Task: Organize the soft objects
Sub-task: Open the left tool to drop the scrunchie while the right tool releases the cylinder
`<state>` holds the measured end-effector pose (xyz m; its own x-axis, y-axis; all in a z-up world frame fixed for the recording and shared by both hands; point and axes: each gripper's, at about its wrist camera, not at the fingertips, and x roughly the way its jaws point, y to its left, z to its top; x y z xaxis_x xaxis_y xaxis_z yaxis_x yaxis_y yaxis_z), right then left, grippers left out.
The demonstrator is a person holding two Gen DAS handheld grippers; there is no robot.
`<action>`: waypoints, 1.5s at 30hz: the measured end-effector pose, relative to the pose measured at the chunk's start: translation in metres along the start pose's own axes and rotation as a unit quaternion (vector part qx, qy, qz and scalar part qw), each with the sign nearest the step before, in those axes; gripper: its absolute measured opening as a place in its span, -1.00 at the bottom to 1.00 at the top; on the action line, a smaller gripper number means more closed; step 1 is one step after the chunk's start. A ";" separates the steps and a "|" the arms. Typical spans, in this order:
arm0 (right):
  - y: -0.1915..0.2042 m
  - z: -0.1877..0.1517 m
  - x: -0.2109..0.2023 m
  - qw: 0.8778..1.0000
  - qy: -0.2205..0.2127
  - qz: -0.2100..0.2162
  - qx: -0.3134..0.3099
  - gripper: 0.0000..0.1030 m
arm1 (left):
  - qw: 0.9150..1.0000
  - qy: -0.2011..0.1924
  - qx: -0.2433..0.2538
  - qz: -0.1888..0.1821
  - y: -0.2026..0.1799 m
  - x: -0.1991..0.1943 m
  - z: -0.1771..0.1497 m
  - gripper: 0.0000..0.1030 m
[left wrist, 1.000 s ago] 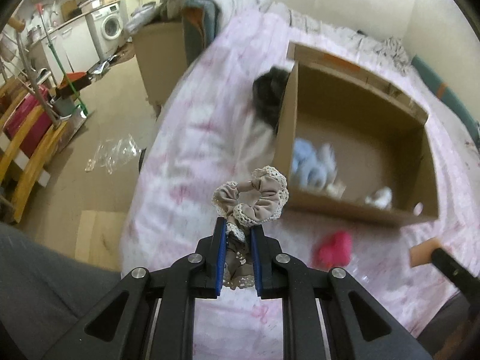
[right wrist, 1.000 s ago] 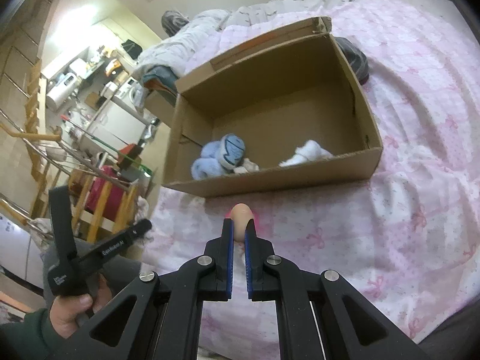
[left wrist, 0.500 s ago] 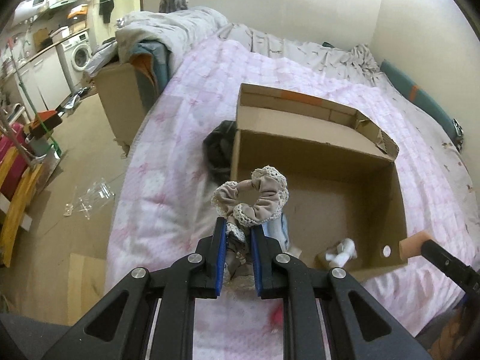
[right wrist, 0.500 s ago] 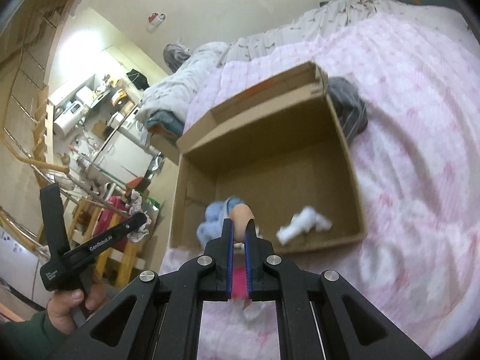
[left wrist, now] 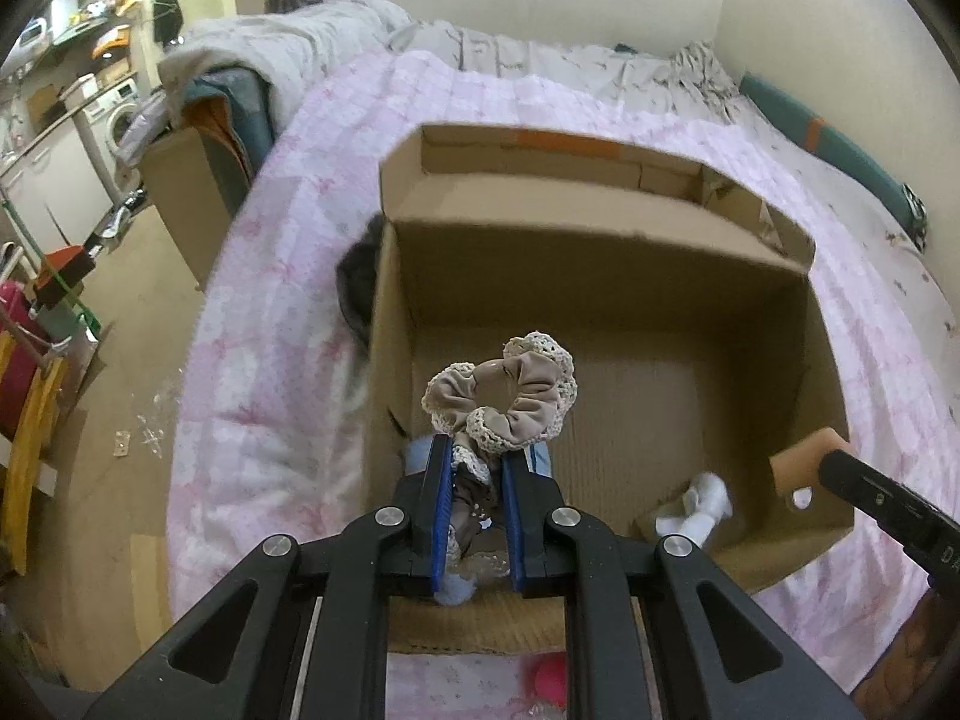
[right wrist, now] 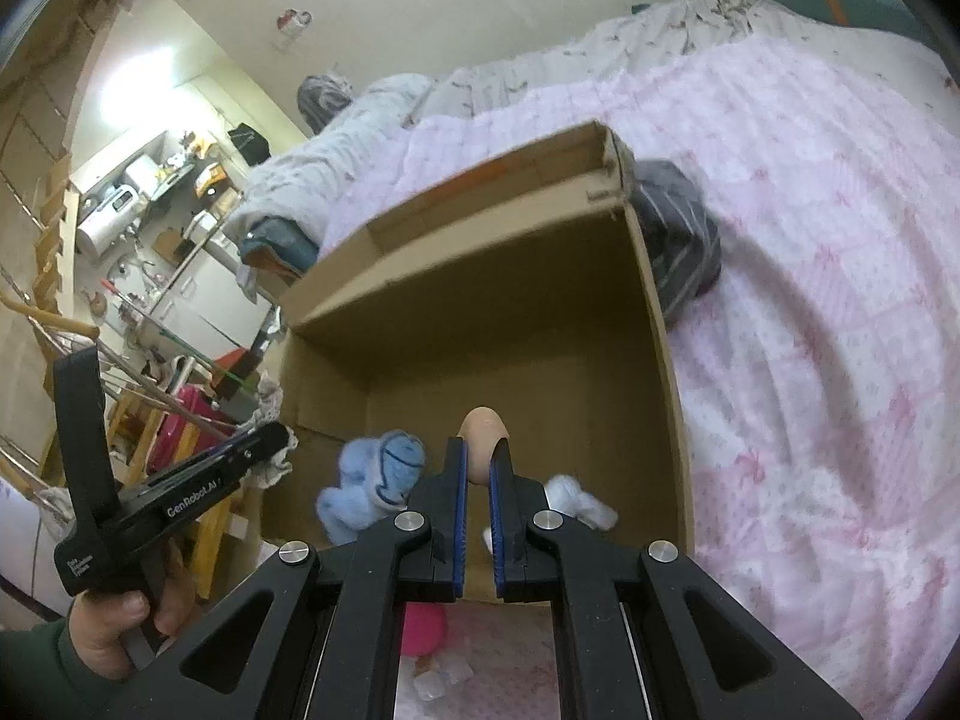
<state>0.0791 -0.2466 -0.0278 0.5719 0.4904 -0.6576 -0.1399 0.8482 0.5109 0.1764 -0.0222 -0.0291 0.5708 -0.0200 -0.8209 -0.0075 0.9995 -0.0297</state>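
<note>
Beige fabric with a lace edge, a scrunchie (left wrist: 503, 403), is seen pinched between the jaws of the left gripper (left wrist: 477, 468) and held over the open cardboard box (left wrist: 600, 276) on the pink bedspread (right wrist: 810, 276). A peach sponge (right wrist: 482, 441) is clamped between the nearly closed jaws of the right gripper (right wrist: 477, 468), also above the box interior. A blue plush item (right wrist: 375, 483) and a white soft item (left wrist: 696, 504) are already lying on the box floor; a pink object (right wrist: 423, 630) and a dark striped cloth (right wrist: 678, 240) remain outside. Risk is judged as follows: lace could snag on a pad at release, and the sponge, held close to the near wall, could fall outside if it is released early.
</note>
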 end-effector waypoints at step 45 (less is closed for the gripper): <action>0.011 -0.013 0.026 0.998 0.029 -0.045 -0.031 -0.67 | 1.000 -0.013 0.000 -0.008 -0.004 -0.001 -0.010 0.40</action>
<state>0.0823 -0.2214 -0.0465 0.5373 0.4217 -0.7304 -0.1420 0.8989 0.4145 0.1674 -0.0260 -0.0338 0.5925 -0.0362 -0.8048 0.0024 0.9991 -0.0432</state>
